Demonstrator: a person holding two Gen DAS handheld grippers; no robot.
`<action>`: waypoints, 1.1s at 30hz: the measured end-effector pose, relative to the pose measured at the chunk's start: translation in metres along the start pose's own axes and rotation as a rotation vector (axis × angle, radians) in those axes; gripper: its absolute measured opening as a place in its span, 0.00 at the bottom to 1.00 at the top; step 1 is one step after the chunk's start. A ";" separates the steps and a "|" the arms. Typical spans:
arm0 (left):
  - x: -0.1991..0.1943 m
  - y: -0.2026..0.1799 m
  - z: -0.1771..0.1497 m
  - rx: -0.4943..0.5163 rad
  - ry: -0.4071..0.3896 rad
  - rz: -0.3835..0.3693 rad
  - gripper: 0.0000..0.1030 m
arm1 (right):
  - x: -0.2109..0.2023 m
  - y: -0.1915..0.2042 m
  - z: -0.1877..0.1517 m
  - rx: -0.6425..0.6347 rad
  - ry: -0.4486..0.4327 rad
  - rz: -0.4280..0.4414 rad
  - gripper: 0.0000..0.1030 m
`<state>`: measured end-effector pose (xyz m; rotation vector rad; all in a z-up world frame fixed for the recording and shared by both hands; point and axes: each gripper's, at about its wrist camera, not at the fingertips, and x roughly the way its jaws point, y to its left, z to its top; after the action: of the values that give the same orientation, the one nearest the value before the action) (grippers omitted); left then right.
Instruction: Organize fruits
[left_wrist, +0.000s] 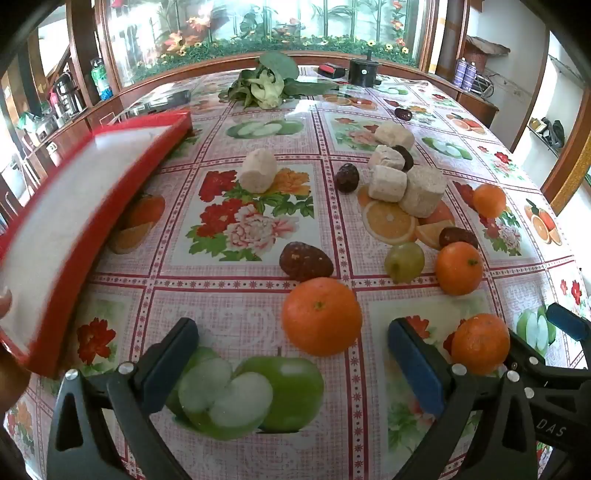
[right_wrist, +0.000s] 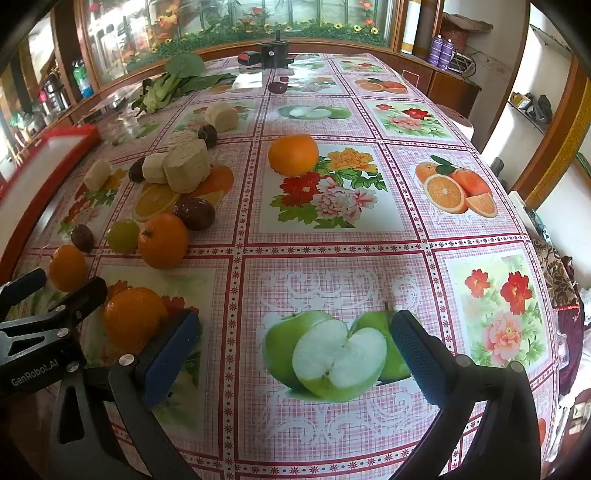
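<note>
Fruit's sitting loose all over the tablecloth (right_wrist: 369, 236), nothing sorted yet: four oranges in the left view, the big one (left_wrist: 322, 316) lying just ahead of the left gripper (left_wrist: 291, 369), another (left_wrist: 480, 343) sitting right by the near edge, between the two grippers' inner fingers. A green grape (left_wrist: 404, 262) is resting just beyond the big orange, with dark dates (left_wrist: 306, 261) scattered around it, and a pile of pale chunky slices (left_wrist: 402, 181) is stacking up toward the middle of the cloth. One orange (right_wrist: 293, 155) is sitting off on its own, further out toward the middle. The red tray (left_wrist: 74, 221) is hovering tilted over the left edge with a person's fingertip (left_wrist: 4, 301) showing at its rim, so I'm guessing it's being brought in as the place the fruit is going. Both grippers are gaping wide with nothing between the pads, pointing down at the cloth, which reads to me like they're lining up for a first grab; the right gripper (right_wrist: 295, 354) is hanging over bare cloth near the near edge. Greens (left_wrist: 266, 85) and a black holder (left_wrist: 364, 72) are sitting way off at the far edge, out of the way. Readable writing: "GenRobot.AI" on the left gripper's body in the right view, and "DAS" on the right one in the left view.
</note>
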<state>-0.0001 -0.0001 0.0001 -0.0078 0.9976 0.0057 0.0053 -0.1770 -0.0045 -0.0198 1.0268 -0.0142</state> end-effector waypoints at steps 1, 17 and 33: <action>0.000 0.000 0.000 0.000 0.002 -0.001 1.00 | 0.000 0.000 0.000 0.001 0.003 0.001 1.00; 0.000 0.000 0.000 0.000 0.001 0.000 1.00 | 0.000 0.000 0.000 0.000 0.002 0.001 1.00; 0.000 0.000 0.000 -0.002 -0.005 -0.001 1.00 | 0.001 -0.001 0.002 -0.002 -0.003 0.008 1.00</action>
<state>0.0001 0.0002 0.0002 -0.0102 0.9926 0.0059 0.0073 -0.1776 -0.0039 -0.0172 1.0237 -0.0060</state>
